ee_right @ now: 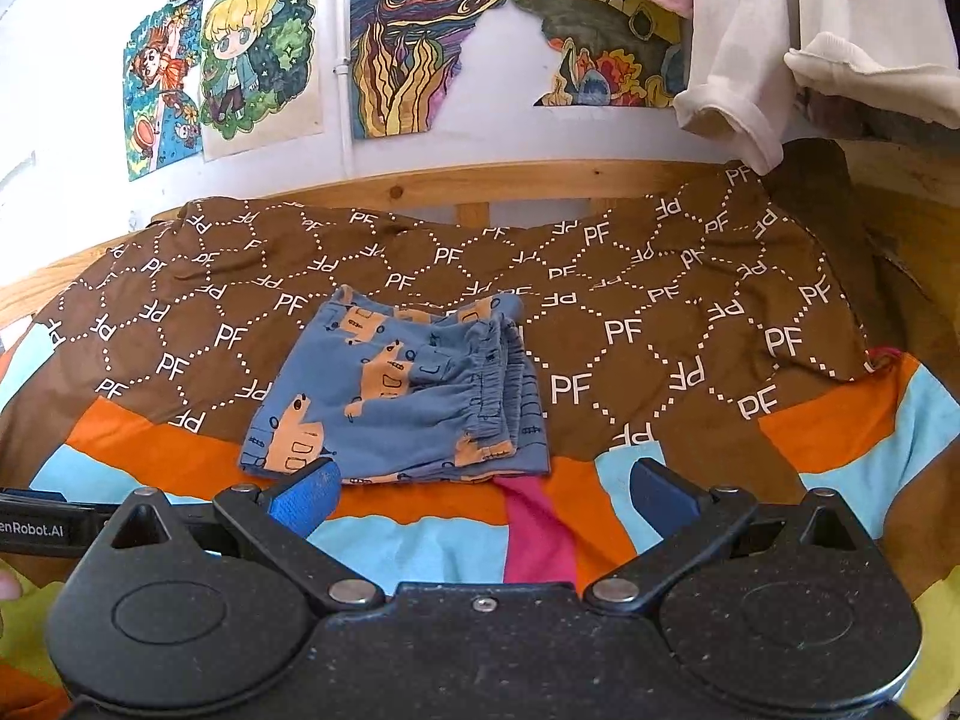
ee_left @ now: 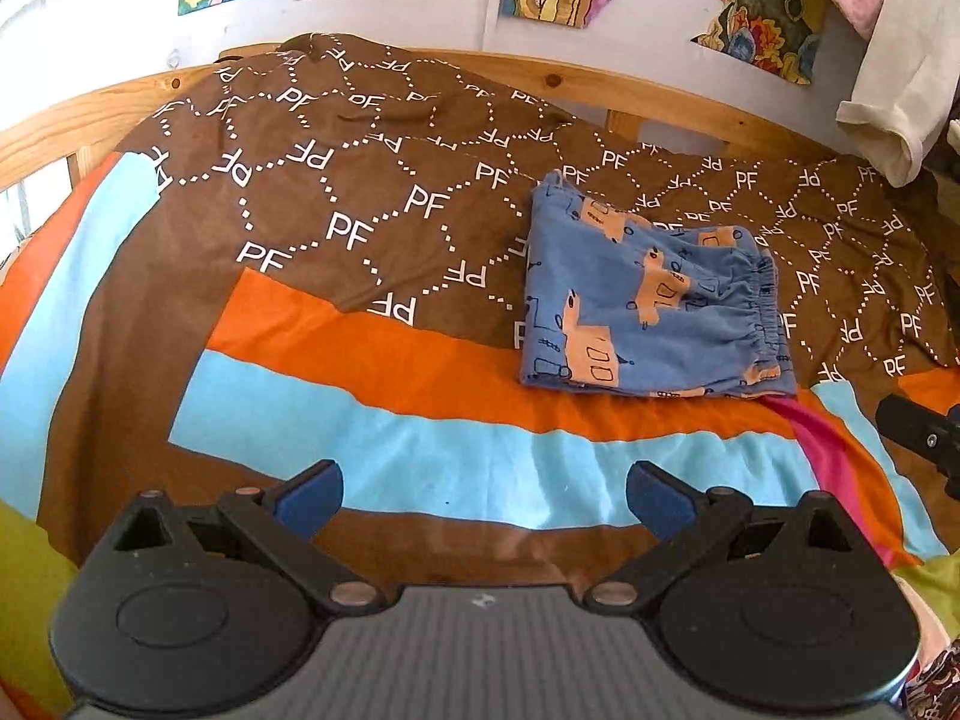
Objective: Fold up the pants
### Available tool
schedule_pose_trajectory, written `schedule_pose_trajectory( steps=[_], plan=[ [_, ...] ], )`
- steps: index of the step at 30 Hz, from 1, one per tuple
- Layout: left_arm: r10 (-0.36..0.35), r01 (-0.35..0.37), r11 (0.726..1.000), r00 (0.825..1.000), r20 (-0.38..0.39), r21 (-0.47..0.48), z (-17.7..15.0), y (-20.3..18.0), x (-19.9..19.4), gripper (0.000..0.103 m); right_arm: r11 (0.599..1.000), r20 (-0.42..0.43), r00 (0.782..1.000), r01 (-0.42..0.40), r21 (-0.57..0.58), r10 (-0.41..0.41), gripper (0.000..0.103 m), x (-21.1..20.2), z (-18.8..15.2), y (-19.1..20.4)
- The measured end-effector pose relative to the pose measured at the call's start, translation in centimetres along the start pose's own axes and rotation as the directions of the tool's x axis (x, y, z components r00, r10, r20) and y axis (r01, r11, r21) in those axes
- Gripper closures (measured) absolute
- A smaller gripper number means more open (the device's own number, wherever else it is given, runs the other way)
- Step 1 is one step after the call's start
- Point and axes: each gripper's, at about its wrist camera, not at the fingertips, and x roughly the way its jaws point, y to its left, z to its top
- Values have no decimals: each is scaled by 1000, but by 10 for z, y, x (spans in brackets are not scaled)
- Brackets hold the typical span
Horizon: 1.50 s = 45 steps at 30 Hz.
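Nearest the lens in each wrist view sits a hand-held gripper with its blue-padded fingers spread wide and nothing between them: the left hand-held gripper (ee_left: 483,495) hangs over the light-blue stripe of the bedspread (ee_left: 372,432), well short of the pants (ee_left: 648,306), while the right hand-held gripper (ee_right: 483,495) is just in front of the pants (ee_right: 402,402), its left pad close to their near hem; whether it touches the cloth I cannot tell. The pants, blue with orange vehicle prints, lie on the bed as a compact folded stack, straddling the line where the brown "PF" patterned cloth (ee_right: 630,330) meets the orange stripe, with the gathered elastic waistband (ee_right: 495,396) on the stack's right side. By the look of it the folding is largely done. The fabric seems thin, soft and light, so it should drape and slide rather than hold shape; a pinch at the thicker waistband or through all layers at a corner looks safest.
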Motion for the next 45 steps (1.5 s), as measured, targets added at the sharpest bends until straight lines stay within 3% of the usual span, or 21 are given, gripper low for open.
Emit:
schedule_pose_trajectory(
  steps=[45],
  plan=[
    [7,-9,999,999,-47,-41,-1,1,5,0,1000,-49,999,-21,0,21,1,7,-4,2]
  ],
)
